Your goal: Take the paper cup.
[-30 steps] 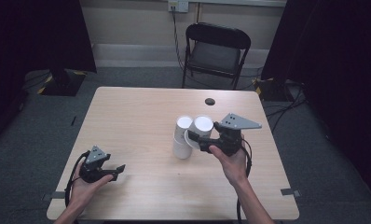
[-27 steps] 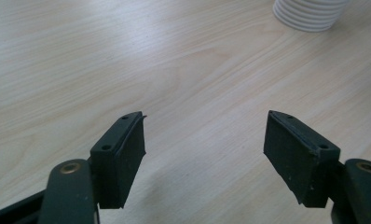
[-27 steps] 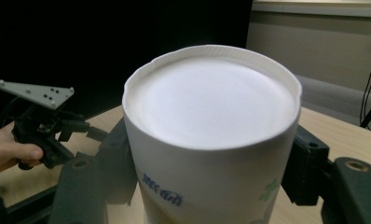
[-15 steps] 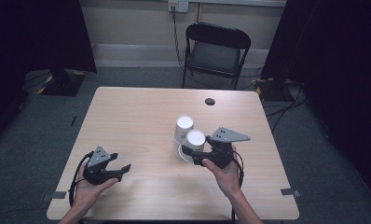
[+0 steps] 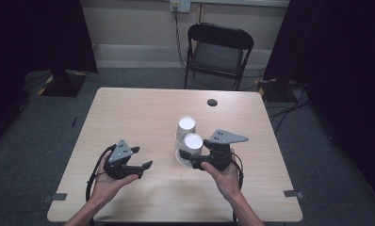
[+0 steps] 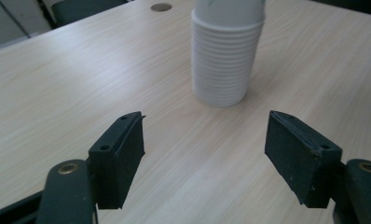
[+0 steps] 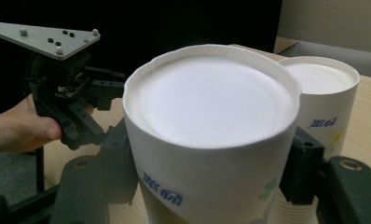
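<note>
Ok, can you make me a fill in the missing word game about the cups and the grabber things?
1. The right gripper is shut on a white paper ____.
2. The left gripper has ____ between its jaws.
3. The cup stack stands on a wooden ____.
4. Behind the table stands a black folding ____.

Missing words: cup; nothing; table; chair
</note>
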